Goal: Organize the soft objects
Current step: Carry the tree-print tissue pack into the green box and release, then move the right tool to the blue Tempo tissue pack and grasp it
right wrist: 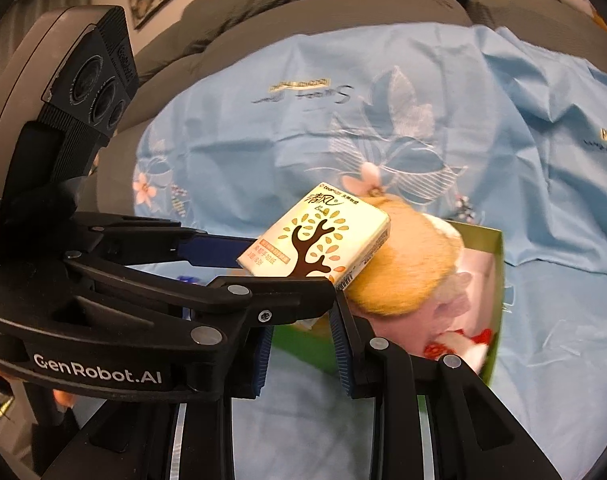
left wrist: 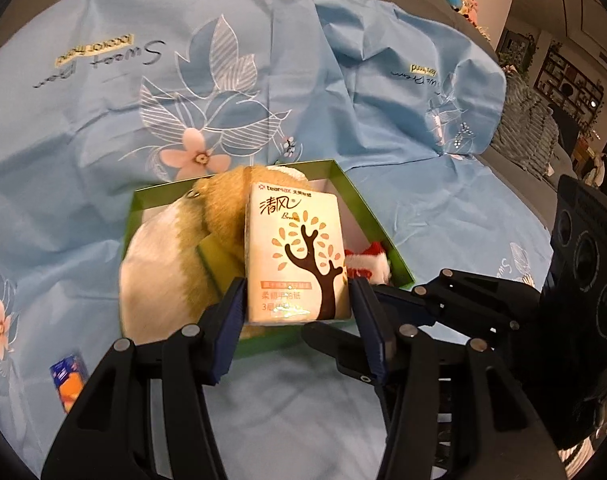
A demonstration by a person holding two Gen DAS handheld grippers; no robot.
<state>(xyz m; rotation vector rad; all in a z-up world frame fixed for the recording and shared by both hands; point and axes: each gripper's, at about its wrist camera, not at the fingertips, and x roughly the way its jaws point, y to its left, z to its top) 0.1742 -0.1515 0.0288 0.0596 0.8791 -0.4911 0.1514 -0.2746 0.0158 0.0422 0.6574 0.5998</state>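
The tissue pack [left wrist: 298,254], cream with a brown tree and pale orange leaves printed on it, is clamped at its near end by the left gripper [left wrist: 297,308]; its long axis runs away from the fingers, tilted upward. It is held over the green box [left wrist: 379,216], against the tan plush toy [right wrist: 407,268] lying inside. The right gripper [right wrist: 301,344] is seen parted with nothing between its blue pads.

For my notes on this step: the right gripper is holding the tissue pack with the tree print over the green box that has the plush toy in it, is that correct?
Not quite: the left gripper holds the tissue pack, not the right. The left wrist view shows its pads pressed on both sides of the pack. The right gripper is open and holds nothing. The rest stands: the pack is over the green box with the plush toy inside.
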